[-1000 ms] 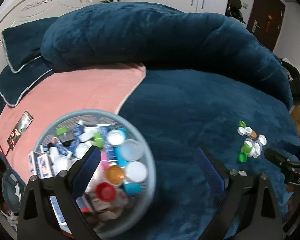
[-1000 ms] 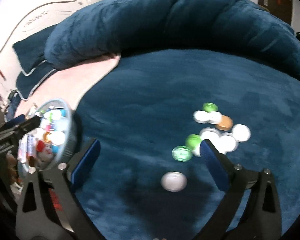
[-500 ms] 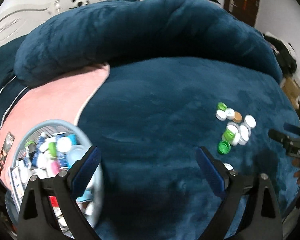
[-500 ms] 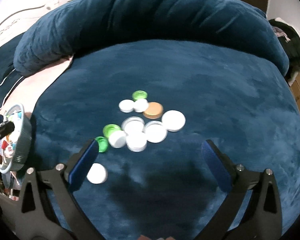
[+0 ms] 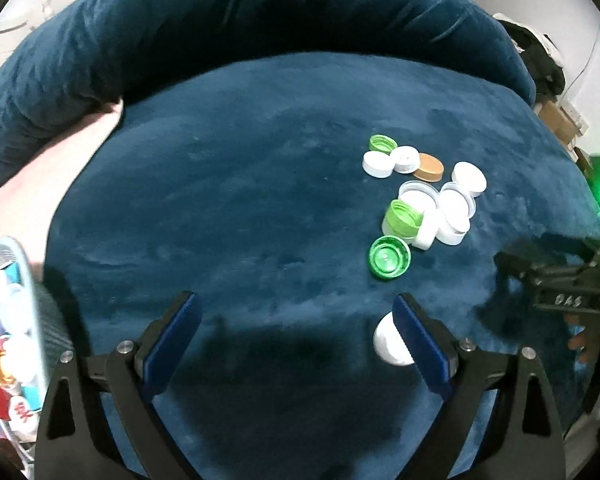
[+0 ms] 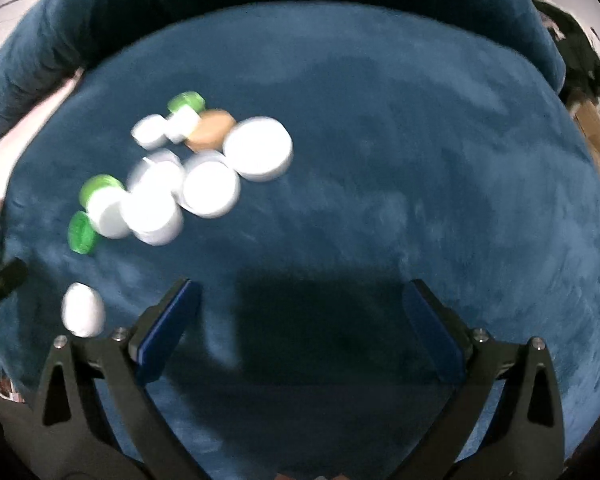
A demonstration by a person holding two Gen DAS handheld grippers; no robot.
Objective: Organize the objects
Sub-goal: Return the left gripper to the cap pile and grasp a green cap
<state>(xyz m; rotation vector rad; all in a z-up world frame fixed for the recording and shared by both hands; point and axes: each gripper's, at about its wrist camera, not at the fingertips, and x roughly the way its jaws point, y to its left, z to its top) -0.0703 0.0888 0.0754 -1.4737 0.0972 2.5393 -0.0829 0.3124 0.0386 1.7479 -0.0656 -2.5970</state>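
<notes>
I've swung both cams off the basket (image 5: 28,280) at the bed's left edge onto the cap pile (image 5: 420,200) mid-bed, w/ left hand-held gripper (image 5: 296,320) & right hand-held gripper (image 6: 300,304) both wide open, empty, so pickup's next imo.

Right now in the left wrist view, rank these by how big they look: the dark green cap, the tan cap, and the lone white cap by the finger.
1. dark green cap
2. tan cap, though it lies farther from the camera, so true size is unsure
Unranked: lone white cap, partly hidden behind the left gripper finger.
</notes>
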